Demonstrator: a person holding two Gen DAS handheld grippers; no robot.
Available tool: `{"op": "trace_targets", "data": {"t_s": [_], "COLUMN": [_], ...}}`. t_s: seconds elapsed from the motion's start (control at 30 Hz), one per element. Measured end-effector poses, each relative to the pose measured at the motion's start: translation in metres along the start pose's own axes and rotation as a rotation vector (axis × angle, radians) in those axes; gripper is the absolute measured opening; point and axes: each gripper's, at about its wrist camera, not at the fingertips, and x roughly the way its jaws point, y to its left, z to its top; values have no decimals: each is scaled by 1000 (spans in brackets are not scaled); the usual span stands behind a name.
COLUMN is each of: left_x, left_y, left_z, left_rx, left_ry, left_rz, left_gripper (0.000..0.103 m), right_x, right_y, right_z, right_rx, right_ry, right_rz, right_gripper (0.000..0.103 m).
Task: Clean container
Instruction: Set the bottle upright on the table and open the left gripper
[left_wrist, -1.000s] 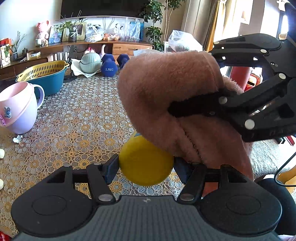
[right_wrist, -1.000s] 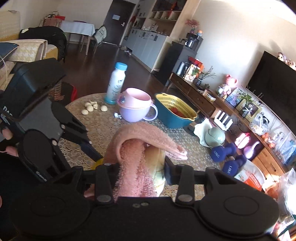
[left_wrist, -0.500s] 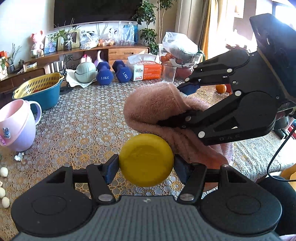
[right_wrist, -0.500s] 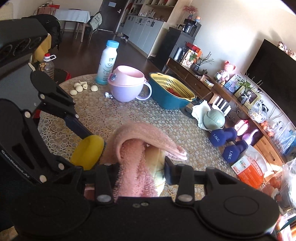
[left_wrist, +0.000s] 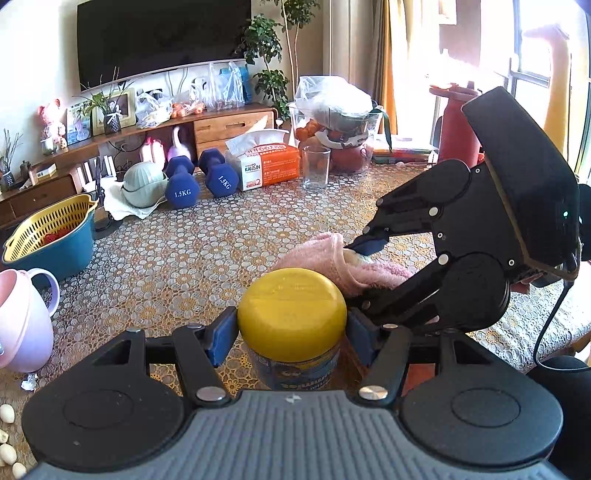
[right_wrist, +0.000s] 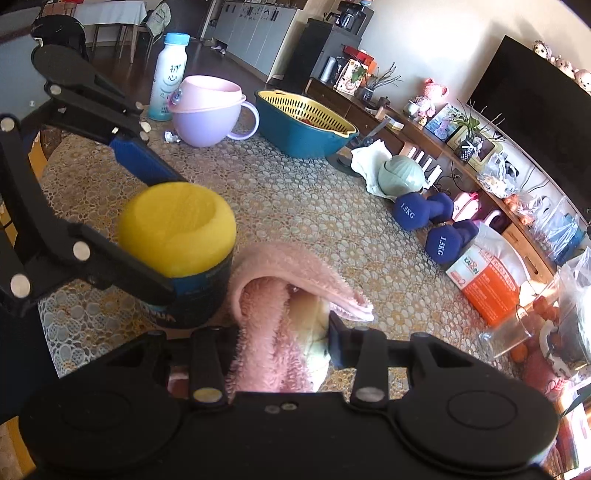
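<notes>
Living room setup, with a round table covered in a gold-and-white lace-pattern cloth (left_wrist: 177, 258) taking up most of both views. Left gripper (left_wrist: 291, 328) has its blue-padded fingers (left_wrist: 221, 341) squeezed in on a blue-labelled jar with a yellow lid (left_wrist: 291, 317), one pad on each side just under the lid, jar upright. From the right wrist view the same jar (right_wrist: 177, 236) sits at the left, clamped the same way.

Right gripper (right_wrist: 280, 332) is pinched down on a fluffy pink towel (right_wrist: 266, 317) bunched up between its fingers, with something pale yellowish tucked inside the fold, can't tell what. Towel sits just right of the jar, very close to the jar's side; can't say if it's actually touching.

Further back on the table: a teal tub with a yellow strainer insert (right_wrist: 306, 125), a pink-and-lilac mug-shaped bowl (right_wrist: 207, 110), two navy 1.5KG dumbbells (left_wrist: 199, 177), an orange tissue box (left_wrist: 267, 166) and a clear drinking glass (left_wrist: 316, 168).
</notes>
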Motion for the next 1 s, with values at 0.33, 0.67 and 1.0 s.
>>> {"op": "trace_targets", "data": {"t_s": [0.33,0.67,1.0], "left_x": [5,3,-11], "left_y": [2,3,3], "left_z": [2,-4,-8], "left_rx": [-30,-66,-93], "left_ry": [-15,-15,-36], "left_rz": [9,33,58], "left_gripper": [63,70,78], "right_x": [-1,-7,-36], "right_y": [-16,-11,-13], "right_z": [-30,-36,-41], "right_rx": [78,171,286], "right_ry": [33,6,-38], "right_rz": [-17,-62,-86], "right_gripper": [43,62,85]}}
